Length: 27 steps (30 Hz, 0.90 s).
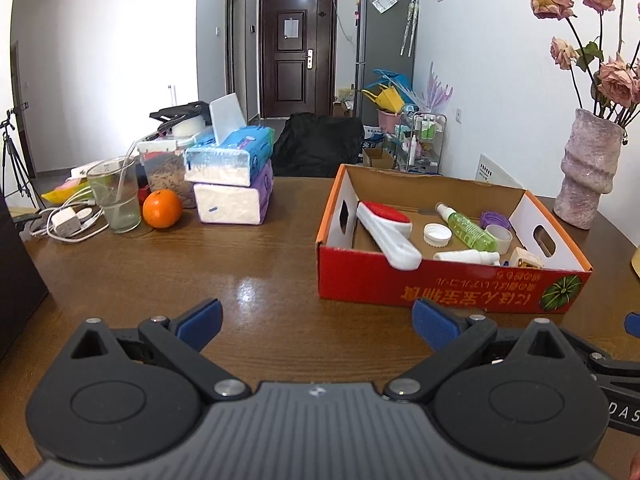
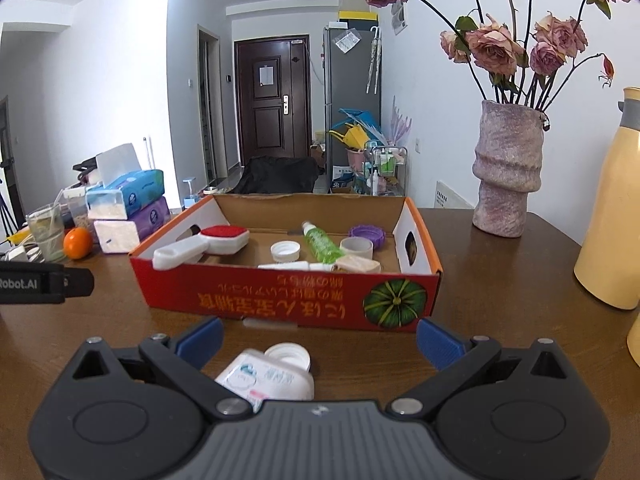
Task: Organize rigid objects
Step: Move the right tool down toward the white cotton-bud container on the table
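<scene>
An open red cardboard box (image 1: 440,286) (image 2: 288,300) stands on the brown table. It holds a white brush with a red pad (image 1: 386,228) (image 2: 204,242), a green spray bottle (image 1: 466,226) (image 2: 322,242), a white cap (image 1: 437,235) (image 2: 285,250), a purple lid (image 1: 495,220) (image 2: 366,234) and other small items. A white bottle with a white cap (image 2: 268,372) lies on the table in front of the box, between the fingers of my right gripper (image 2: 318,340), which is open and not touching it. My left gripper (image 1: 318,322) is open over bare table, left of the box.
Stacked tissue packs (image 1: 236,176), an orange (image 1: 162,208), a glass (image 1: 114,196) and chargers sit at the table's far left. A pink vase of dried roses (image 2: 508,168) stands behind the box on the right, with a yellow jug (image 2: 612,208) at the right edge.
</scene>
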Each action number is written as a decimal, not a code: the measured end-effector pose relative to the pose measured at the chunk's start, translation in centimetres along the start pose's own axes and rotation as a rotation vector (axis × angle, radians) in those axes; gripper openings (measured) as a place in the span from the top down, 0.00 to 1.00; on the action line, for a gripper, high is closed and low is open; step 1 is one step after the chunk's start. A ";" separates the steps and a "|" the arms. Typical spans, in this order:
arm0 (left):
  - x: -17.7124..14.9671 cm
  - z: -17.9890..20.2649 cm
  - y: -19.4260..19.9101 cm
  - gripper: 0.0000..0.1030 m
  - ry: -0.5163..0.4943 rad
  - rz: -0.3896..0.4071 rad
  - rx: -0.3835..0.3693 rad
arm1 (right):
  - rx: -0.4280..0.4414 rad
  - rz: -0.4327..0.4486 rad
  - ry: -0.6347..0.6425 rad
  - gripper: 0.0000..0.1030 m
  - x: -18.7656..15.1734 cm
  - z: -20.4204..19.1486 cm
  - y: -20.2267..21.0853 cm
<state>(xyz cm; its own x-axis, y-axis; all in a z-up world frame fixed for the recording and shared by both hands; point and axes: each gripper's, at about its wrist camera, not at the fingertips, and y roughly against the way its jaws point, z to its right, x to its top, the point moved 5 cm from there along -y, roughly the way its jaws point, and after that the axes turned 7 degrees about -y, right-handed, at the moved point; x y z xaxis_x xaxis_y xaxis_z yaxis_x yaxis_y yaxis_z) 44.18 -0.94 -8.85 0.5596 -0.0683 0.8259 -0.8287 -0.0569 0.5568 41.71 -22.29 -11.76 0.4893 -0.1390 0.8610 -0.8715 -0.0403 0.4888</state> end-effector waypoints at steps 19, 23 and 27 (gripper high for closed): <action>-4.5 -2.6 1.1 0.00 -0.008 -0.060 -0.023 | -0.011 -0.081 0.043 0.00 -4.3 -1.8 1.3; -5.6 -2.9 0.9 0.00 -0.024 -0.081 -0.026 | -0.011 -0.099 0.044 0.00 -4.9 -2.1 1.4; -6.2 -3.1 0.8 0.00 -0.037 -0.095 -0.036 | -0.017 -0.116 0.043 0.00 -5.6 -2.4 1.4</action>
<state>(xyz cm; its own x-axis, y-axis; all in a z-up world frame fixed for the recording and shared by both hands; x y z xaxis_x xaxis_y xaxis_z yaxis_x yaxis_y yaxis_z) 40.04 2.53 -13.31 0.6352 -0.1006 0.7657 -0.7712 -0.0295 0.6359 37.83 -19.20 -15.51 0.5885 -0.0919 0.8033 -0.8082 -0.0366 0.5878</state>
